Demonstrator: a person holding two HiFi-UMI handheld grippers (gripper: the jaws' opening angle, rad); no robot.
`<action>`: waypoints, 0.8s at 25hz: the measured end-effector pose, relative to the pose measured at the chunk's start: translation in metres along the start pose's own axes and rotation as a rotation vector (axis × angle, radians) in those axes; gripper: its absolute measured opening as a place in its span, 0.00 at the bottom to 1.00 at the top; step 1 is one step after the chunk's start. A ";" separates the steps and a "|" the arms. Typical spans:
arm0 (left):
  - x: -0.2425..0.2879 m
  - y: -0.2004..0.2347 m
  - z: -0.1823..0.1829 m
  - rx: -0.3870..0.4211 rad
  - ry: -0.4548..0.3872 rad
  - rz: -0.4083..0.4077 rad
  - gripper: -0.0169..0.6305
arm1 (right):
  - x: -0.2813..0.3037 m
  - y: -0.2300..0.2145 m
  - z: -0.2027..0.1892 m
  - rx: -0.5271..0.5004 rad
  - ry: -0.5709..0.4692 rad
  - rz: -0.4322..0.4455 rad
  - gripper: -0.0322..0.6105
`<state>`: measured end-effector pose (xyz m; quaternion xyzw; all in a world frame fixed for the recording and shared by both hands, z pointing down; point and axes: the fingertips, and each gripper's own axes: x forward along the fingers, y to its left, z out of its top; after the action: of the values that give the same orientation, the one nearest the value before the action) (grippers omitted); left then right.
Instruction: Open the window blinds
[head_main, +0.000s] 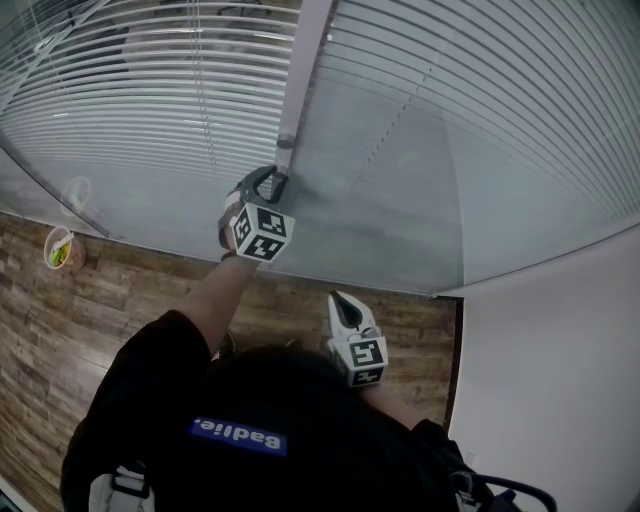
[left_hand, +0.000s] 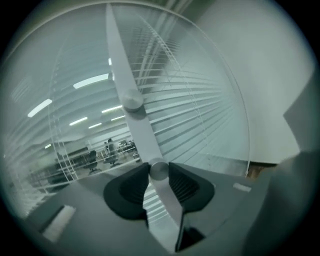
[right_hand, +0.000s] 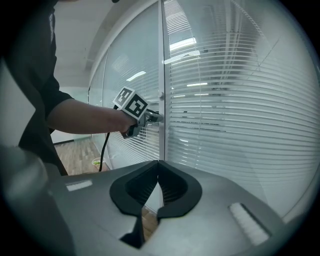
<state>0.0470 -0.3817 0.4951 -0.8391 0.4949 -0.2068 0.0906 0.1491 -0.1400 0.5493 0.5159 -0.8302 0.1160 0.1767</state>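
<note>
White slatted blinds (head_main: 520, 110) hang behind glass panes on both sides of a grey upright post (head_main: 305, 60). Two round metal knobs sit on the post, an upper knob (left_hand: 132, 100) and a lower knob (left_hand: 159, 170). My left gripper (head_main: 278, 180) is held up at the post, and its dark pads (left_hand: 131, 186) are closed against the sides of the lower knob. The right gripper view shows the left gripper (right_hand: 154, 118) at the post (right_hand: 162, 75). My right gripper (head_main: 340, 298) hangs lower and nearer my body, its jaws closed tip to tip with nothing between them.
A small bowl (head_main: 60, 248) with something green in it stands on the wooden floor (head_main: 60, 330) at the left by the glass. A white wall (head_main: 560, 380) closes the right side. A black cable (right_hand: 104, 145) hangs below the left hand.
</note>
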 end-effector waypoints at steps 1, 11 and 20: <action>0.000 0.001 0.000 -0.065 -0.005 -0.014 0.21 | 0.000 0.001 0.002 0.005 -0.002 0.004 0.05; -0.003 0.011 0.000 -0.696 -0.028 -0.150 0.21 | 0.000 0.000 0.001 0.012 -0.003 0.004 0.05; -0.003 0.013 -0.004 -1.018 -0.026 -0.258 0.21 | 0.002 0.000 -0.001 0.012 -0.006 0.003 0.05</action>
<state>0.0339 -0.3853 0.4934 -0.8334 0.4242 0.0608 -0.3490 0.1486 -0.1412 0.5515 0.5162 -0.8307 0.1195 0.1709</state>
